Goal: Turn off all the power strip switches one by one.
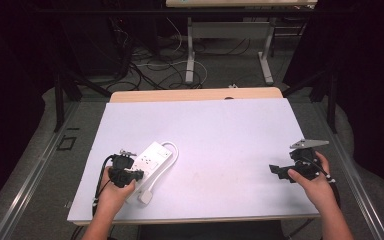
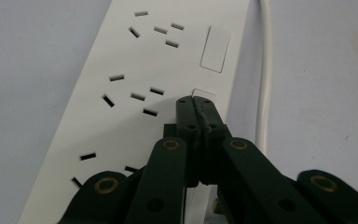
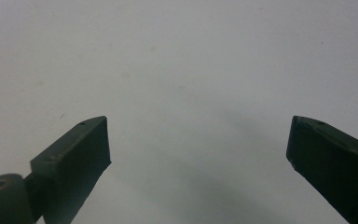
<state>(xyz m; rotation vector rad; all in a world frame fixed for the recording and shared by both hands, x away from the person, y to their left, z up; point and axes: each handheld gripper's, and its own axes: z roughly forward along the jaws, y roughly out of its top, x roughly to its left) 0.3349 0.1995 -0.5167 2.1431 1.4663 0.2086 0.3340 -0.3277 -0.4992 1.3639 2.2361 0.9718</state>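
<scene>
The power strip [image 1: 150, 161] lies near the front left of the table [image 1: 220, 135], angled so its far end points away and to the right, with its white cord [image 1: 172, 148] looping off that end and its plug [image 1: 146, 196] lying by the near end. The left tool [image 2: 196, 103] sits over the strip's near half, its jaws pressed together with nothing between them, tips touching or just above 1 of the small rectangular switches [image 2: 203, 95] along the strip's edge; a second switch [image 2: 215, 49] lies farther along. It looks like a press on that switch rather than a grasp. The right tool [image 1: 278, 171] rests well apart at the front right, jaws wide open over bare table. The strip should handle as a light, stiff plastic bar with a smooth, rather slippery shell, so it may skate under a sideways push. To lift it, I would pinch across the narrow width near the middle, clear of the sockets [image 2: 137, 96]; the cord is limp and will drag, so it makes a poor hold.
</scene>
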